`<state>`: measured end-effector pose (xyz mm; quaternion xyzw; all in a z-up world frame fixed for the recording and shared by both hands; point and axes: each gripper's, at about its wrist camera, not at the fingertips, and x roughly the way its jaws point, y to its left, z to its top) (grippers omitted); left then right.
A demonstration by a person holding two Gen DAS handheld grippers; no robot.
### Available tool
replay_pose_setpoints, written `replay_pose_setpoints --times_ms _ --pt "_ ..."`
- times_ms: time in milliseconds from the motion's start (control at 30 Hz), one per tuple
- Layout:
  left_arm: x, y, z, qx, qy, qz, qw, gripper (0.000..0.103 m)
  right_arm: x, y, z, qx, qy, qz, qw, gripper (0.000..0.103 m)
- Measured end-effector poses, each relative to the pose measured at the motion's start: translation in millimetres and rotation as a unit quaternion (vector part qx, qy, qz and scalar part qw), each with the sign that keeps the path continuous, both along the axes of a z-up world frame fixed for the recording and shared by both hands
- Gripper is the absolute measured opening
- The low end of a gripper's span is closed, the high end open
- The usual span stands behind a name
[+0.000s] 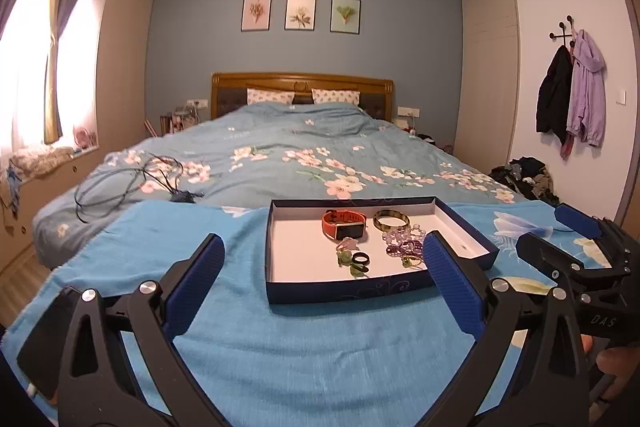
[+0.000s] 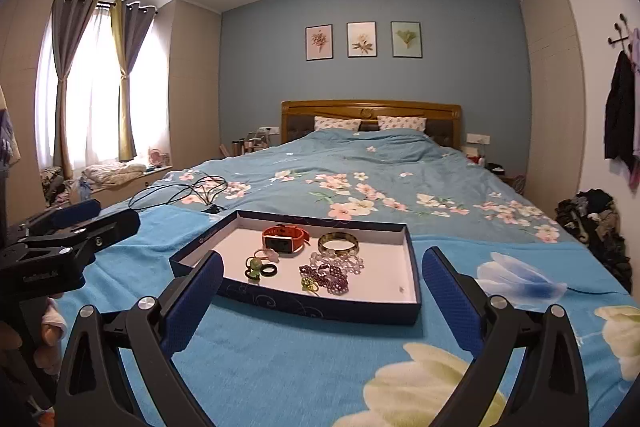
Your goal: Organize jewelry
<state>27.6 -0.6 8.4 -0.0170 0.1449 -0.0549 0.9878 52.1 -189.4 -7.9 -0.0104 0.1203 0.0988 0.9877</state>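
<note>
A dark blue shallow box (image 1: 344,291) (image 2: 320,303) with a white floor lies on a blue towel at the foot of the bed. In it lie an orange watch (image 1: 345,223) (image 2: 285,239), a gold bangle (image 1: 391,221) (image 2: 338,243), purple bead bracelets (image 1: 403,242) (image 2: 329,275), a black ring (image 1: 361,259) (image 2: 269,270), green pieces (image 1: 349,263) (image 2: 253,267) and a small yellow-green ring (image 1: 412,260) (image 2: 309,284). My left gripper (image 1: 324,271) is open and empty just before the box. My right gripper (image 2: 322,287) is open and empty, also before the box.
The blue towel (image 1: 224,251) (image 2: 280,355) covers the bed's foot. A black cable (image 1: 132,183) (image 2: 188,191) lies on the floral duvet at left. A pile of clothes (image 1: 528,179) (image 2: 596,223) lies on the floor at right.
</note>
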Motion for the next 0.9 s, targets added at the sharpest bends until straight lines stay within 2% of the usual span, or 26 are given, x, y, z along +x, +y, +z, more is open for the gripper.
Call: replay_pose_setpoints --times_ms 333,900 --pt "-34.4 -3.6 8.9 -0.009 -0.037 0.008 0.9993 0.098 -16.8 0.5 -0.5 0.001 -0.017 -0.013 1.000 0.096" --pt "-42.3 -12.3 6.2 -0.009 -0.040 0.014 0.9991 0.098 -29.7 -3.9 2.4 0.014 -0.027 -0.027 0.999 0.096"
